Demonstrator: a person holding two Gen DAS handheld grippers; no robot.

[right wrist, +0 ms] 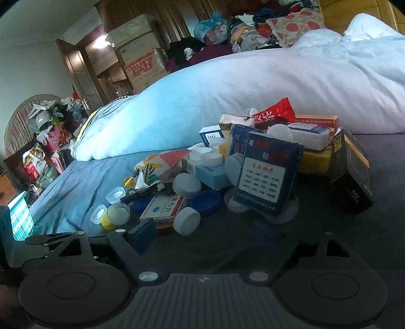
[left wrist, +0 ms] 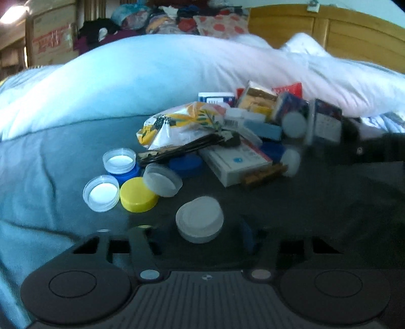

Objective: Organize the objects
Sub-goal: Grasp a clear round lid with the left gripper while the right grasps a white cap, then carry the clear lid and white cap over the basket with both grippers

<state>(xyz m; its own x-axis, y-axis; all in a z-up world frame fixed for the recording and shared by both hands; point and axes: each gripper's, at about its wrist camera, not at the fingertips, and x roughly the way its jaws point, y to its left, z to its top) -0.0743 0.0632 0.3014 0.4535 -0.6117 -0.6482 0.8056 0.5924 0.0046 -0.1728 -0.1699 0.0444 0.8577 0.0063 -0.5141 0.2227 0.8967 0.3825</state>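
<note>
A pile of small things lies on the dark blue bed sheet (left wrist: 63, 162). It holds white caps, a yellow cap (left wrist: 138, 194), blue lids, a medicine box (left wrist: 235, 162), a patterned packet (left wrist: 182, 121) and a navy box (right wrist: 268, 174). My left gripper (left wrist: 196, 239) is open, and a white cap (left wrist: 200, 222) lies loose between its fingertips, touching neither. My right gripper (right wrist: 205, 235) is open too. Another white cap (right wrist: 187, 224) lies just beyond its left finger (right wrist: 141, 235), and the navy box stands tilted further ahead.
A thick pale duvet (left wrist: 177, 73) rises right behind the pile. A black box (right wrist: 351, 174) stands at the pile's right end. Cardboard boxes (right wrist: 141, 60), heaped clothes (right wrist: 265, 22) and bags (right wrist: 43, 151) fill the room beyond the bed. A glowing screen (right wrist: 20, 220) shows at the far left.
</note>
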